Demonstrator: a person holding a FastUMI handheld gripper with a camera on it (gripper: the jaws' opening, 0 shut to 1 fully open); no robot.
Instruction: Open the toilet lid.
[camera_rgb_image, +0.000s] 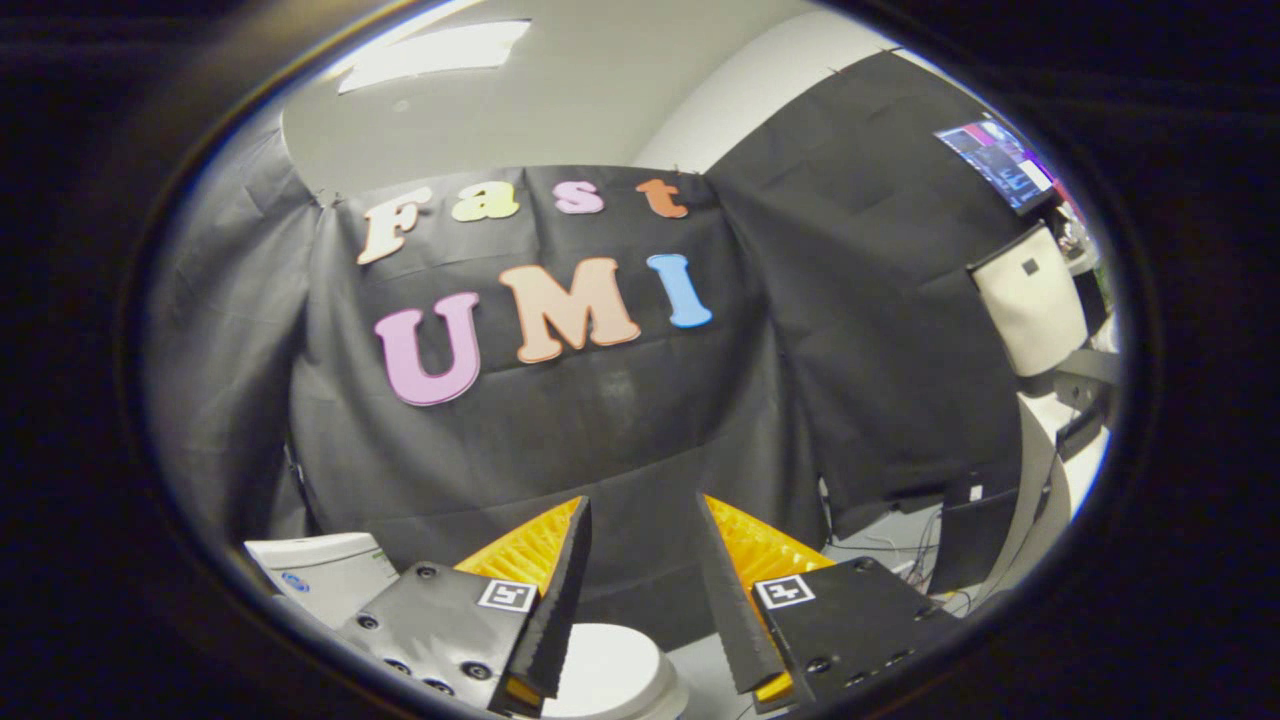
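Toilet lid (610, 670) below spread, empty hand-held gripper (640, 520) fingers.

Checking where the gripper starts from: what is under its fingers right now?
Under the open gripper, the white toilet lid shows below and between the fingers, apparently closed. The gripper's bodies cover the rest of the toilet, so hinge and bowl cannot be seen.

We see the toilet lid (610, 672) low down between the gripper (640, 520) fingers, and it's closed, lying flat. It's white, glossy and rounded, with its curved front rim showing. The fingers are spread apart above it and not touching it. The white tank (320, 572) sits off beside it.
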